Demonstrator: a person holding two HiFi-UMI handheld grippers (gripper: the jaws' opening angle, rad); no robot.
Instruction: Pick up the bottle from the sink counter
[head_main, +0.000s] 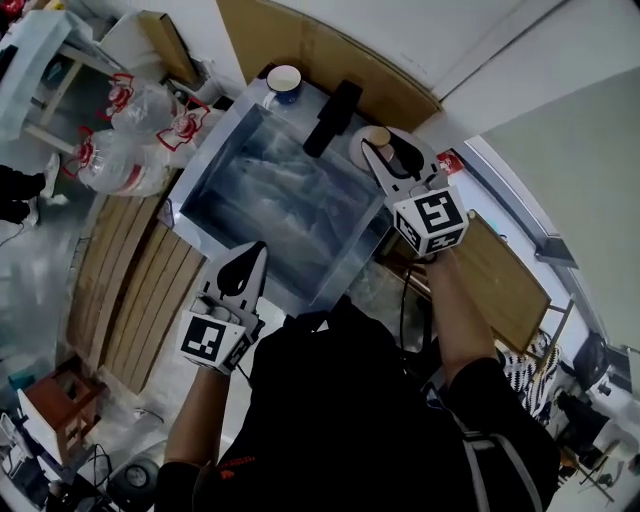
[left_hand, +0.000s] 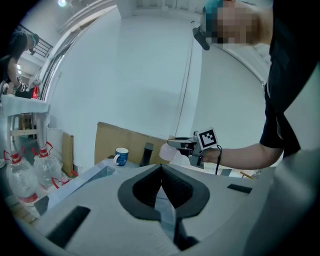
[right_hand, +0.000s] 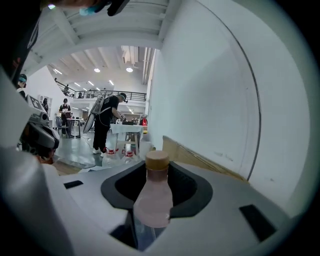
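A frosted pinkish bottle (right_hand: 152, 200) with a tan cap stands upright between the jaws of my right gripper (right_hand: 157, 172), which is shut on its body. In the head view this gripper (head_main: 385, 158) holds the bottle (head_main: 372, 142) over the counter at the sink's far right corner. From the left gripper view the bottle (left_hand: 167, 151) looks lifted off the counter in the right gripper (left_hand: 182, 145). My left gripper (head_main: 254, 256) hovers at the near left edge of the metal sink (head_main: 215, 135). Its jaws (left_hand: 161, 169) meet at the tips with nothing between them.
A blue and white mug (head_main: 284, 80) and a black upright object (head_main: 333, 117) stand on the counter behind the sink. Large water jugs (head_main: 130, 135) lie to the left. A wooden board (head_main: 510, 280) is on the right, cardboard (head_main: 300, 45) leans on the wall.
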